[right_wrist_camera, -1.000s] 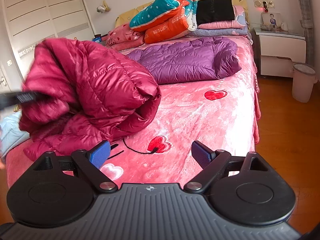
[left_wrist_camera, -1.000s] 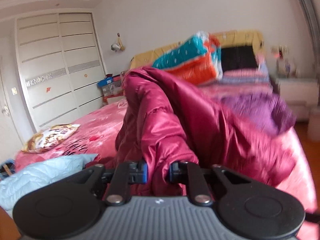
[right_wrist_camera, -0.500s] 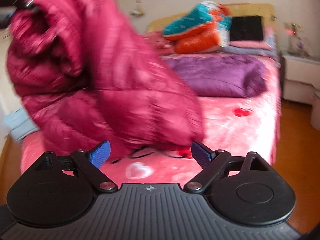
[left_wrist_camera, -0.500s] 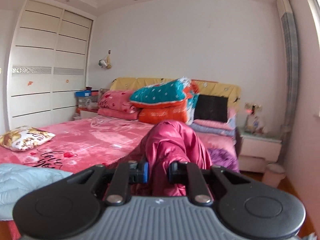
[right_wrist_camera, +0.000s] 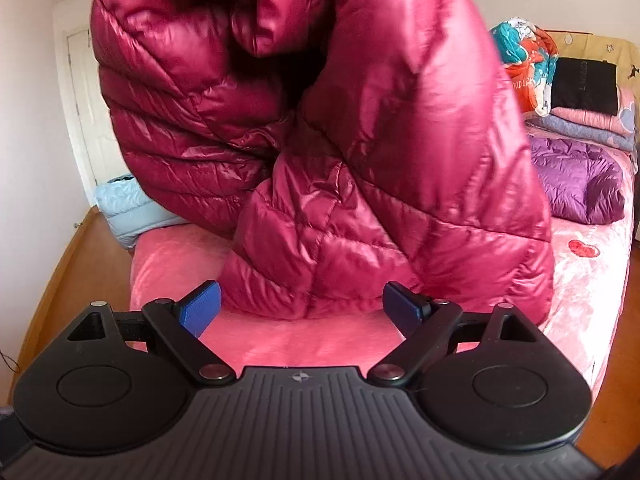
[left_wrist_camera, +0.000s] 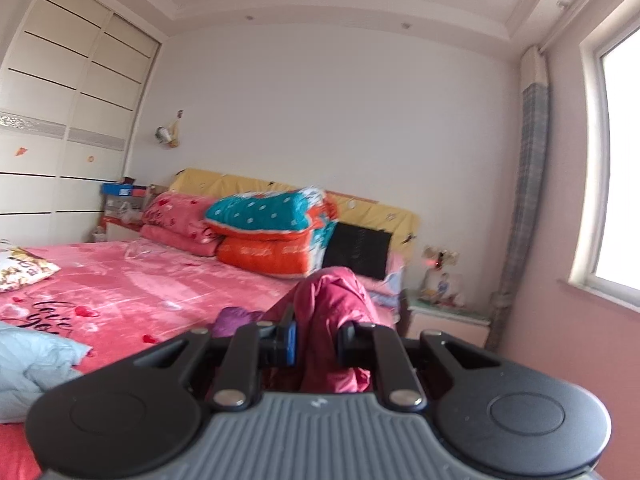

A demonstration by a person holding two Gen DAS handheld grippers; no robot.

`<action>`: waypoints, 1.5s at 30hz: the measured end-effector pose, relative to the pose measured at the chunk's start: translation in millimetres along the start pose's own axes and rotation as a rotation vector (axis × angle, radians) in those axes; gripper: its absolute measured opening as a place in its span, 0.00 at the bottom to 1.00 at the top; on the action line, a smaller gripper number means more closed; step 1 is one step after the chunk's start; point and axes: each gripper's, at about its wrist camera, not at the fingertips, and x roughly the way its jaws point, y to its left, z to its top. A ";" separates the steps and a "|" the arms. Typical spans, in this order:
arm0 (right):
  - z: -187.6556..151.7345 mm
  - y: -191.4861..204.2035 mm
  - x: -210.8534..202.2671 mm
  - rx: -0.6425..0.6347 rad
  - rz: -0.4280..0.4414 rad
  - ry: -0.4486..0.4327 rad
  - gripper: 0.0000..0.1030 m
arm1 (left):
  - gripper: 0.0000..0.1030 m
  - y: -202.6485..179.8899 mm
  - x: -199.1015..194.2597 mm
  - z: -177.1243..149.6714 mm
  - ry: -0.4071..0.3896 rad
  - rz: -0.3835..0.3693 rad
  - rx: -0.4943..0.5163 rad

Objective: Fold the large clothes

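White wardrobe [left_wrist_camera: 60, 128], pink bed [left_wrist_camera: 132, 280], bright window [left_wrist_camera: 620, 168], wooden floor [right_wrist_camera: 60, 264].

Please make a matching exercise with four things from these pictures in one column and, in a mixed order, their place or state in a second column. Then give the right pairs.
Things:
1. shiny crimson quilted down jacket
2. purple padded jacket
3. light blue quilted garment
4. right tool

States:
A. open, gripping nothing
B. lying near the pillows
C. clamped in the left tool, hanging
D. at the bed's foot corner

Pairs: 1-C, 2-B, 3-D, 4-A

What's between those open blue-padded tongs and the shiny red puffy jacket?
Only bare pink bedspread, seen in the right wrist view, separates the right gripper from the jacket.
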 end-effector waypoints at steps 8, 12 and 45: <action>6.0 19.7 6.1 0.048 -0.069 -0.037 1.00 | 0.14 -16.0 -19.4 11.1 -0.066 -0.100 -0.049; 10.7 36.2 8.1 0.074 -0.119 -0.055 1.00 | 0.14 -18.7 -26.5 13.3 -0.085 -0.123 -0.076; 75.2 -16.5 -77.5 0.075 -0.392 -0.434 0.35 | 0.14 -2.0 -118.8 53.6 -0.350 -0.093 -0.110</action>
